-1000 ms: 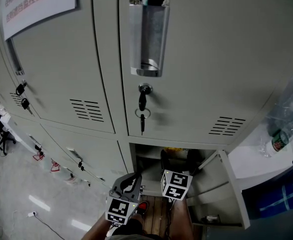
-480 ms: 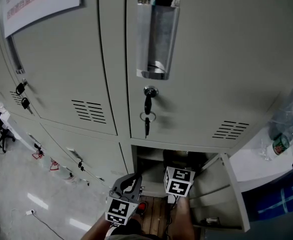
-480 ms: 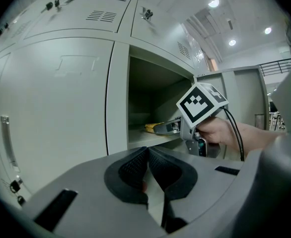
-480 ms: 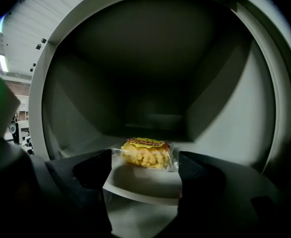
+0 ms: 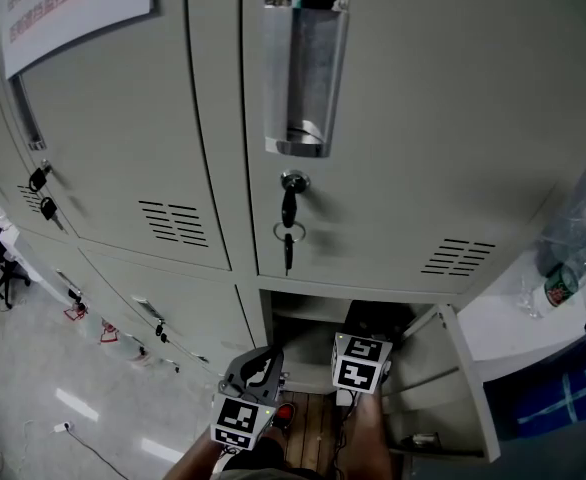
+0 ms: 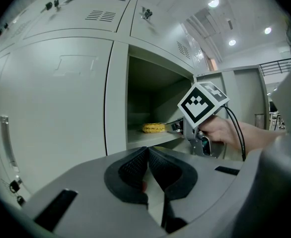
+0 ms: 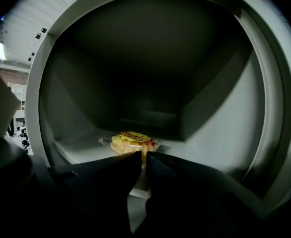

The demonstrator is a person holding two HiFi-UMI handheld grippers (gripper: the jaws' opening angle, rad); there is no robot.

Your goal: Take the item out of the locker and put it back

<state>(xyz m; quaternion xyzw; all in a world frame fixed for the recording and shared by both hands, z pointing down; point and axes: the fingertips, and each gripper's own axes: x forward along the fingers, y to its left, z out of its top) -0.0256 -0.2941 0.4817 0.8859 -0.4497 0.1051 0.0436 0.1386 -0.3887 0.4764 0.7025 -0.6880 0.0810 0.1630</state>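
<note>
The right gripper has just been closing its jaws. Their tips now pinch the near edge of the yellow snack pack between them.

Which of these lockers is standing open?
The low locker under the shiny handle: its door stands swung out to the right; the others are shut.

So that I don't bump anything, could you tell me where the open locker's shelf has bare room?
Bare shelf floor lies between the yellow snack packet and the left wall, and another strip runs toward the right wall. The front middle is crowded by the packet.
</note>
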